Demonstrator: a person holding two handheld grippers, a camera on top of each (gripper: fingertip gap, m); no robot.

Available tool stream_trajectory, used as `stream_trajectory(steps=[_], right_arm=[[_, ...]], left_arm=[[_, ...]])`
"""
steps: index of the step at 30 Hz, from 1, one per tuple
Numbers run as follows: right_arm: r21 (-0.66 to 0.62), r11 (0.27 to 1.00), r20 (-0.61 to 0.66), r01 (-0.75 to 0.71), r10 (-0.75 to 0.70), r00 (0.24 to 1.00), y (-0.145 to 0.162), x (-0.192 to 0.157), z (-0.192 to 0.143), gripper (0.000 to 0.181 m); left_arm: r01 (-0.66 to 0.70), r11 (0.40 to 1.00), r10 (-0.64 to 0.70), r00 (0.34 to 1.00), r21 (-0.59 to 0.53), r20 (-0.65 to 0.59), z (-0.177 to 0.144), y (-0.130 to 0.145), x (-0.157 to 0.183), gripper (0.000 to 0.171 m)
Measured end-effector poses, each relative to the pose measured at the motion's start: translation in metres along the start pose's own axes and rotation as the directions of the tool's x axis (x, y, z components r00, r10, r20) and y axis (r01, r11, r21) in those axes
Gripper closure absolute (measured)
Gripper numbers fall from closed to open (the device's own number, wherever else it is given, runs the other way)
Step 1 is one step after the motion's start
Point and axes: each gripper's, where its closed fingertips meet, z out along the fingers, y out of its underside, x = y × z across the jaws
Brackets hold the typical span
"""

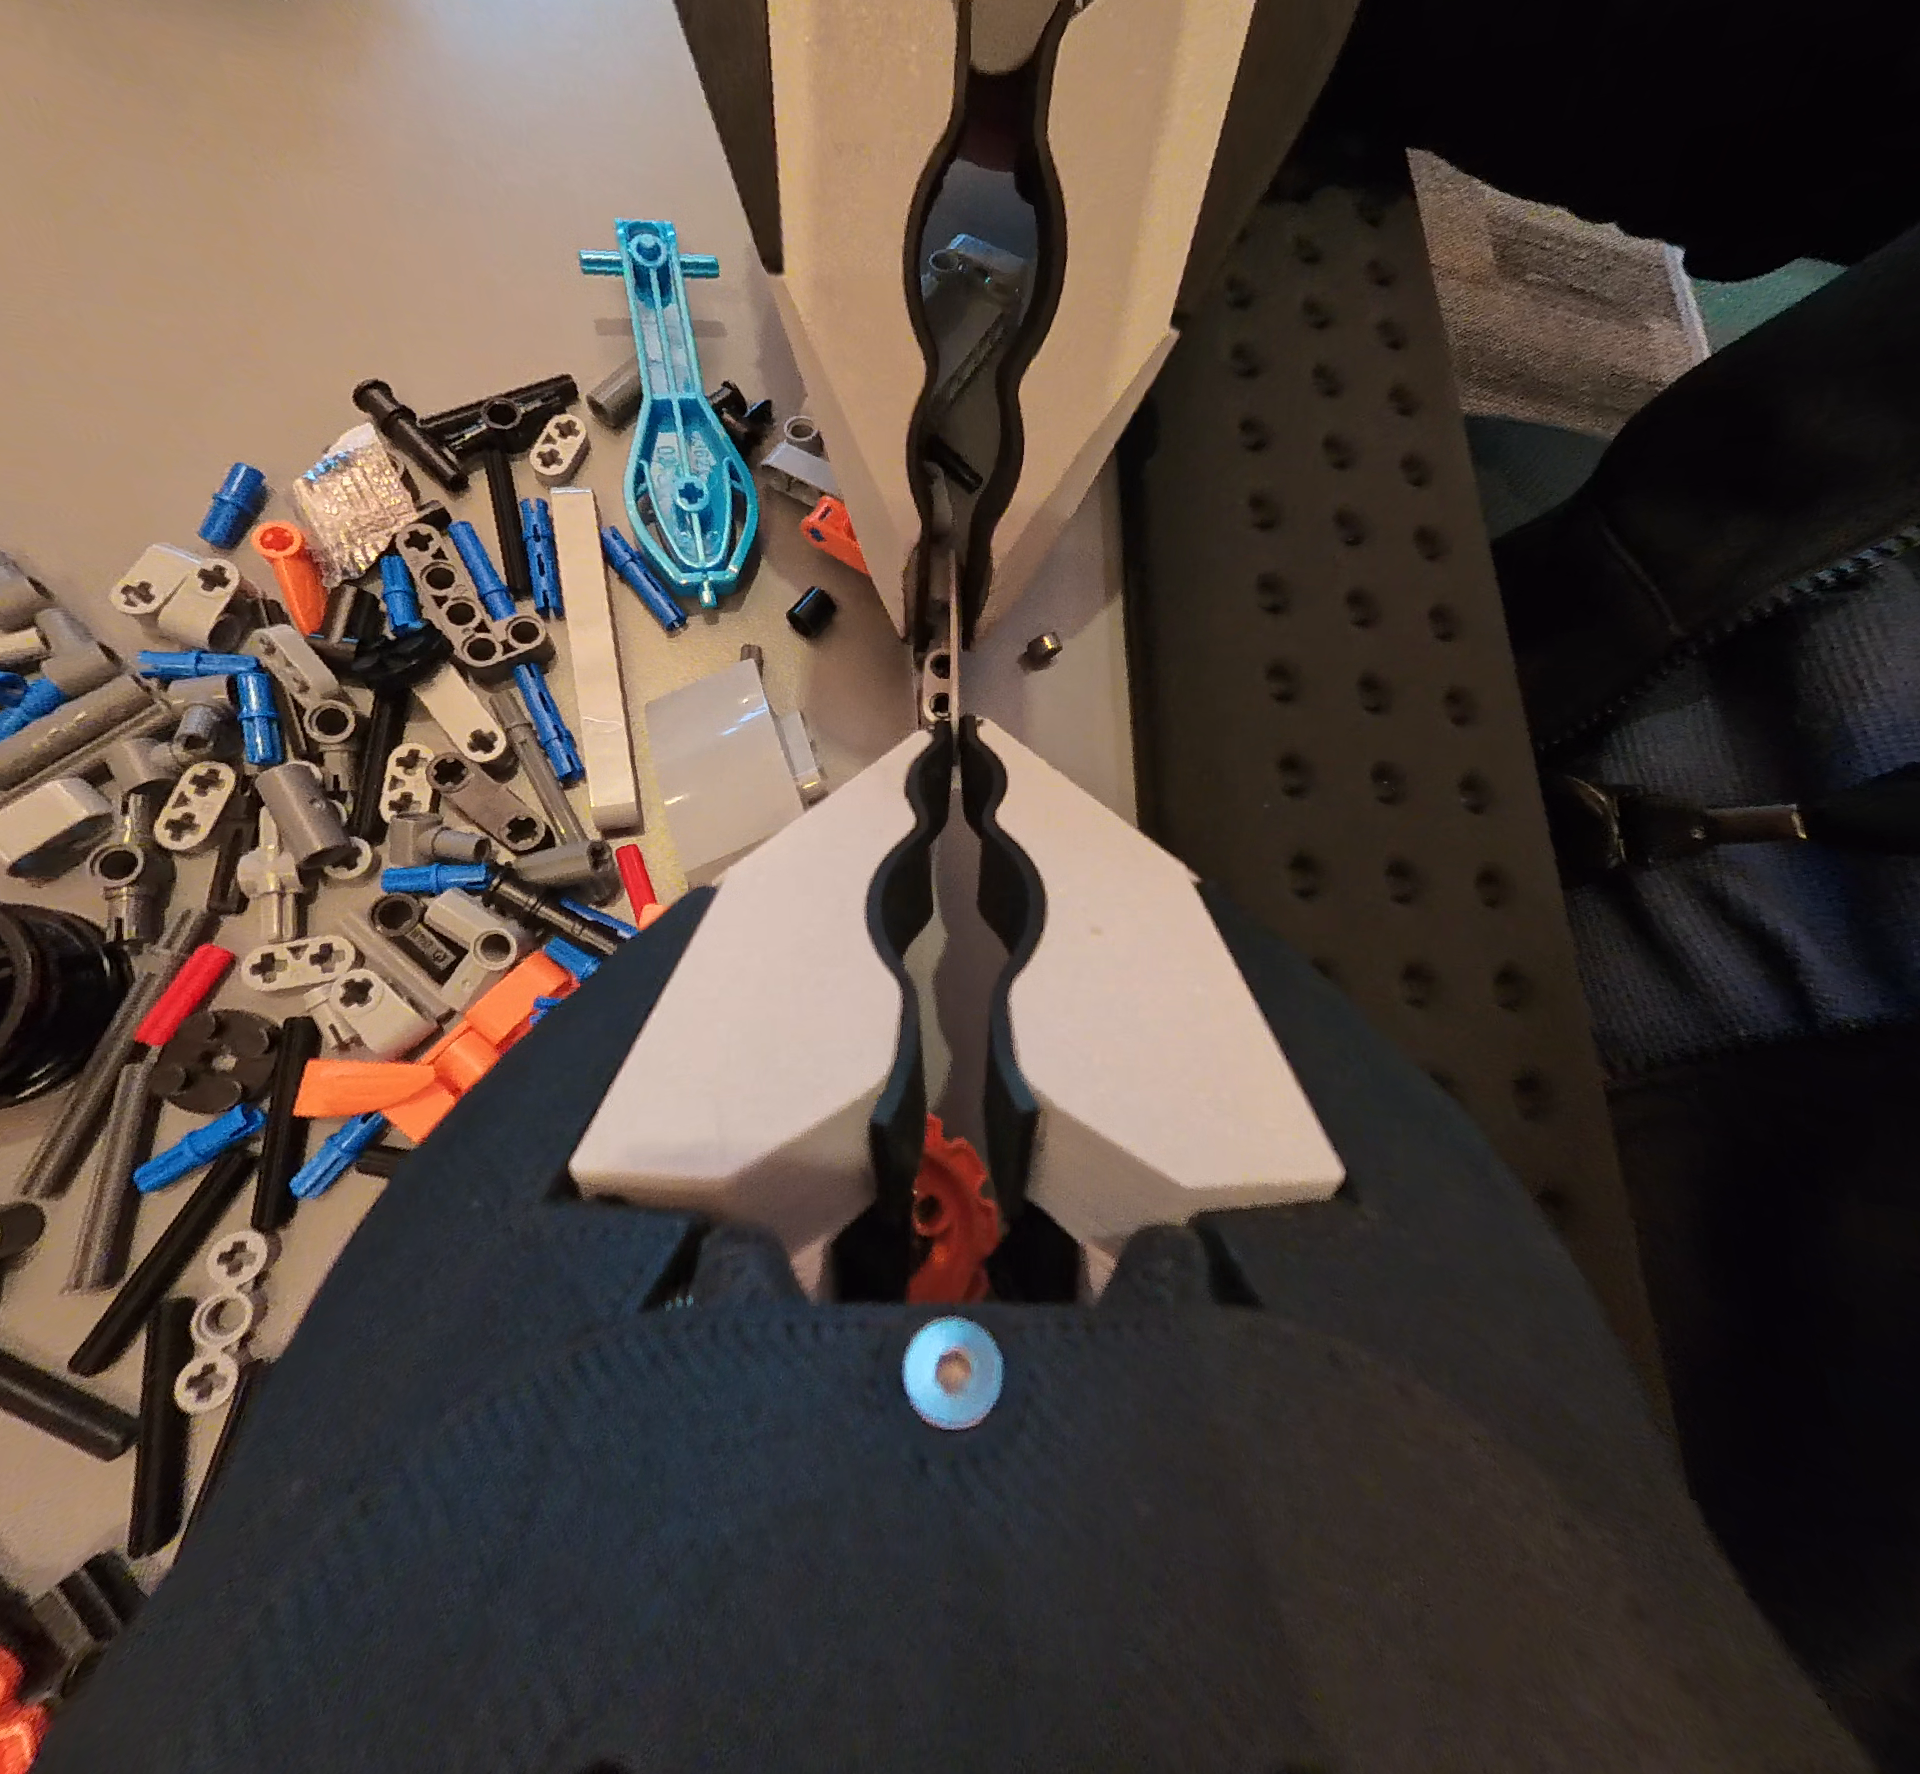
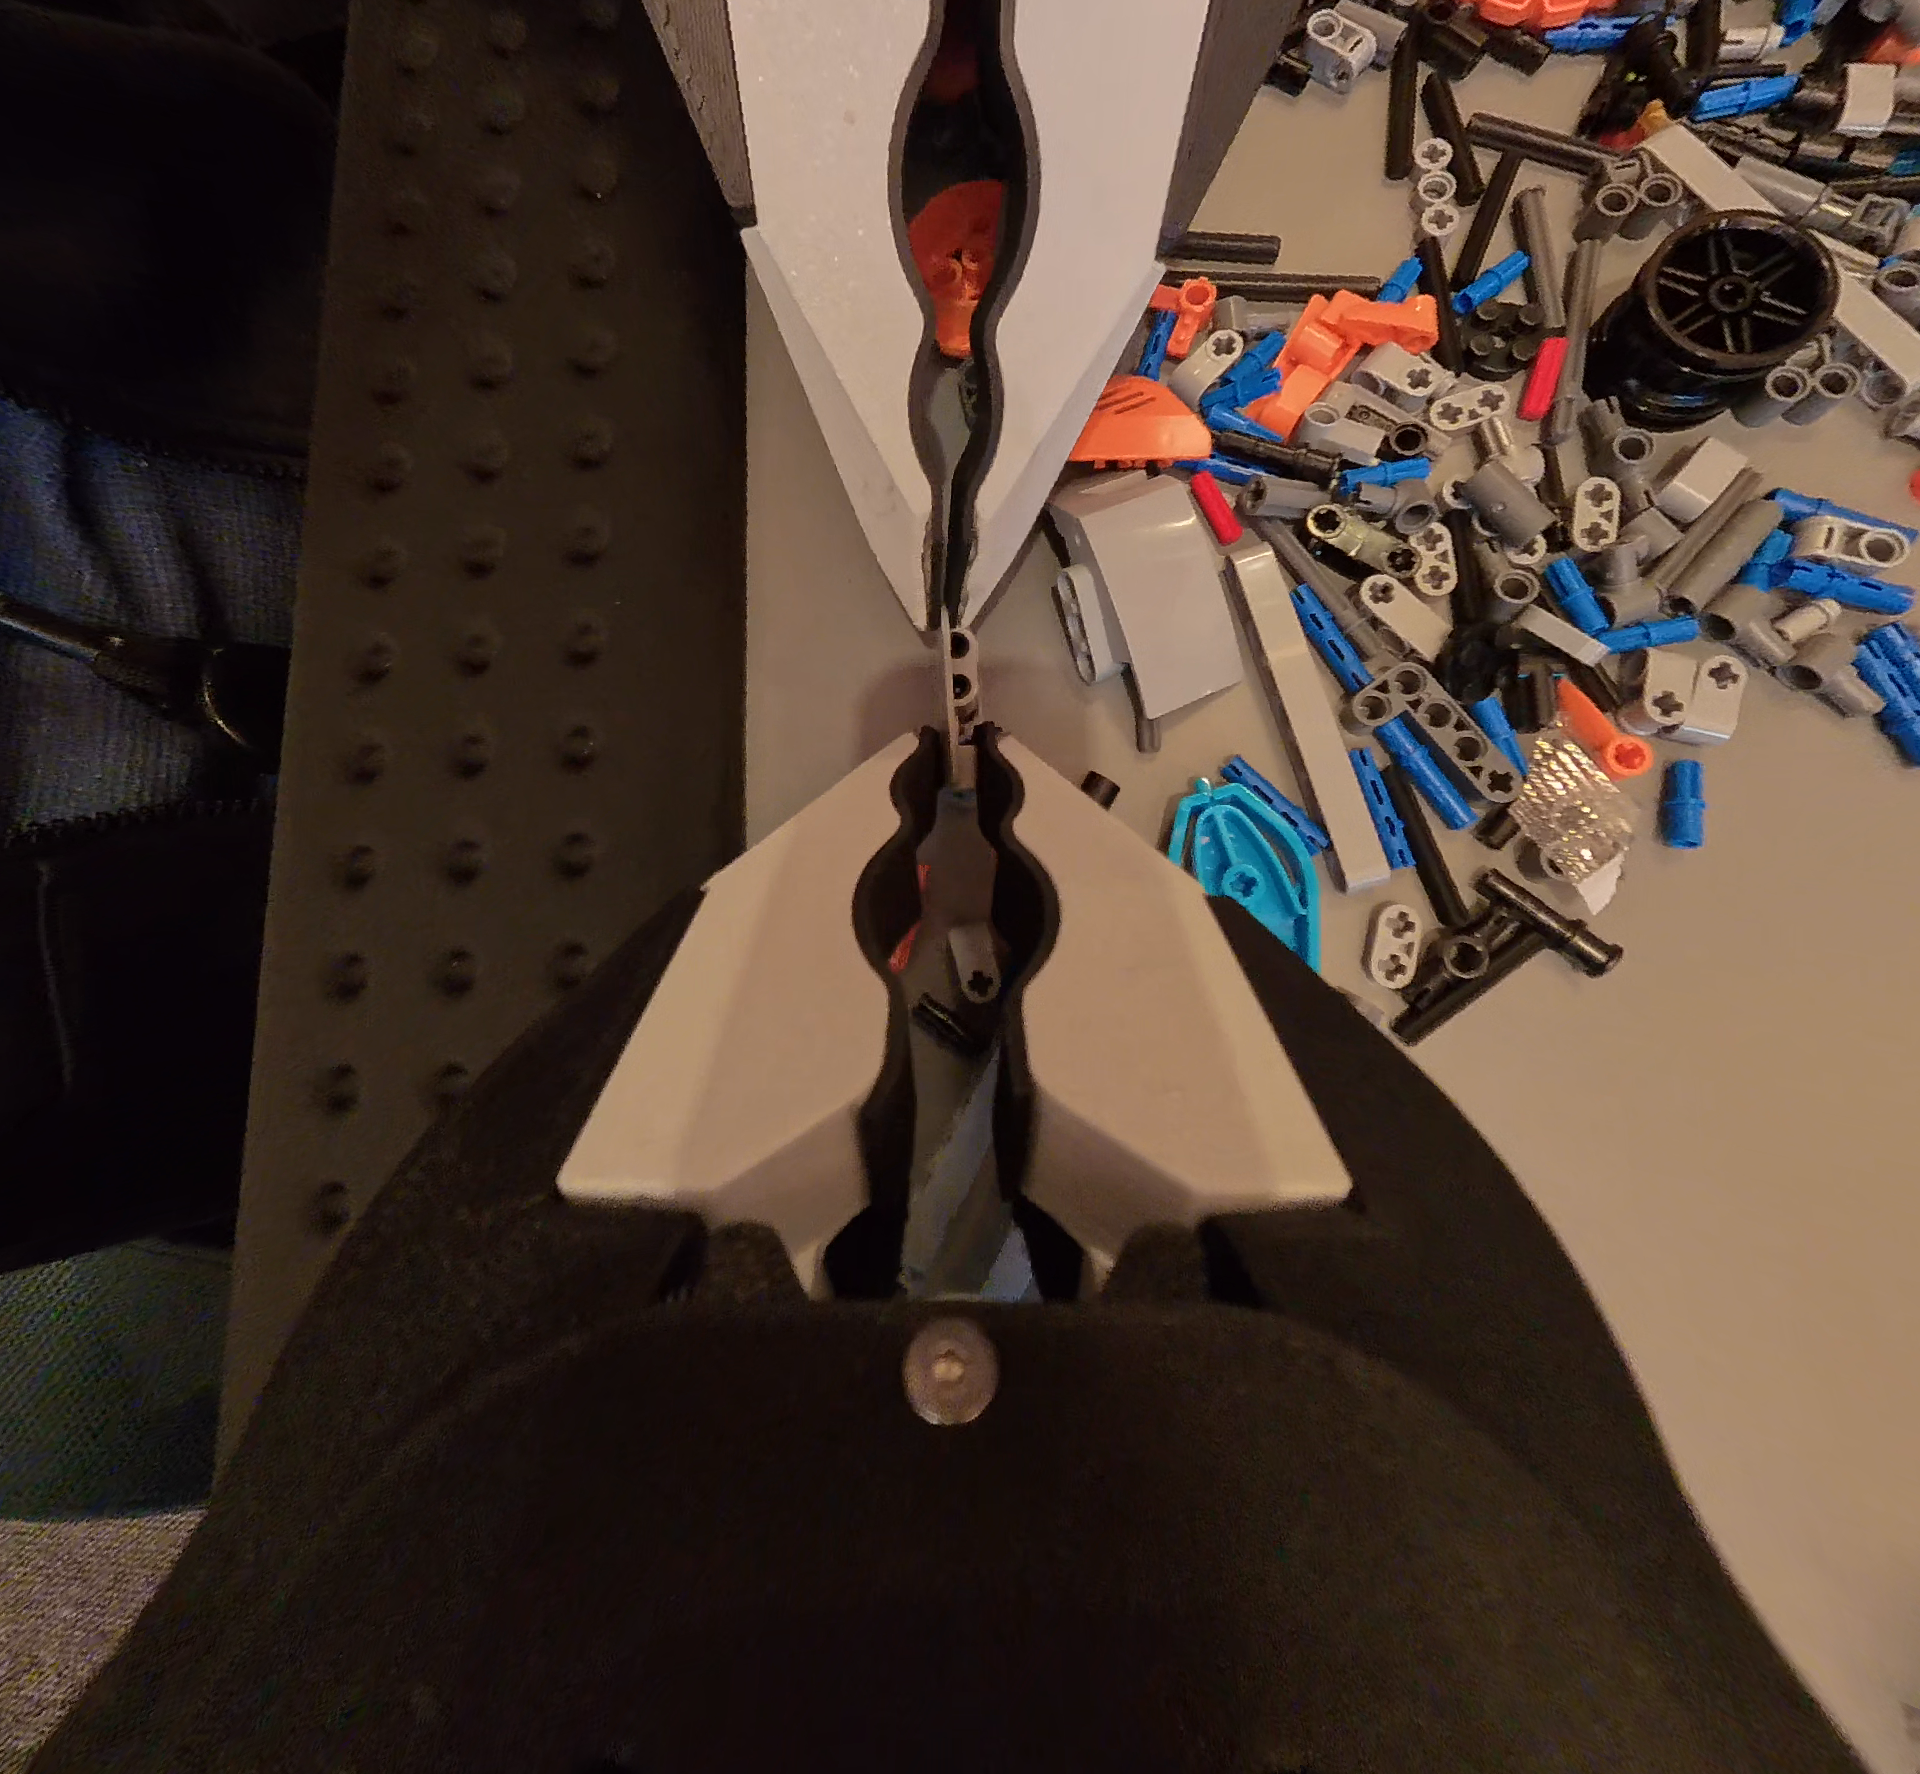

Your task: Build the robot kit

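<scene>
Grey holed beam (image 1: 940, 675) pinched between left gripper (image 1: 943, 737) and right gripper (image 2: 961, 748).

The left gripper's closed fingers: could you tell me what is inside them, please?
The left gripper pinches one end of a thin grey holed beam; the right gripper holds the other. The clamped ends are hidden.

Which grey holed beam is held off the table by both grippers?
The thin grey beam clamped between the left gripper and right gripper tips; other beams lie loose in the pile.

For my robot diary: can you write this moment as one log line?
left gripper: shut on grey holed beam | right gripper: shut on same beam, opposite end | parts pile: beside
</scene>
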Motion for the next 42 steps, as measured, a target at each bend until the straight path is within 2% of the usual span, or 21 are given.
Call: stream_trajectory(steps=[7,13,20,30,37,42], right_arm=[[-0.021,1.000,0.007,0.005,-0.005,1.000,0.001,0.002,0.002,0.176],[-0.061,0.998,0.079,-0.034,0.039,0.996,0.003,0.002,0.003,0.177],[-0.123,0.992,0.117,-0.036,0.050,0.992,0.005,0.003,0.005,0.177],[-0.259,0.964,-0.005,0.066,-0.069,0.998,0.006,0.004,0.006,0.177],[-0.398,0.909,-0.064,0.125,-0.163,0.985,0.007,0.004,0.009,0.177],[-0.419,0.906,-0.032,0.066,-0.087,0.996,0.007,0.004,0.010,0.177]], left_arm=[[-0.004,1.000,0.004,1.000,-0.004,0.018,-0.001,0.000,-0.002,0.171],[0.062,0.998,-0.062,0.998,0.010,-0.009,-0.001,-0.001,-0.003,0.171],[0.048,0.998,-0.048,0.999,0.027,0.001,-0.002,-0.002,-0.005,0.171],[-0.010,1.000,0.010,0.999,0.012,0.033,-0.001,0.002,-0.003,0.171],[-0.036,0.999,0.037,0.998,-0.014,0.050,-0.001,0.008,-0.004,0.171],[0.010,0.999,-0.009,1.000,-0.036,0.029,-0.001,0.009,-0.004,0.171]])
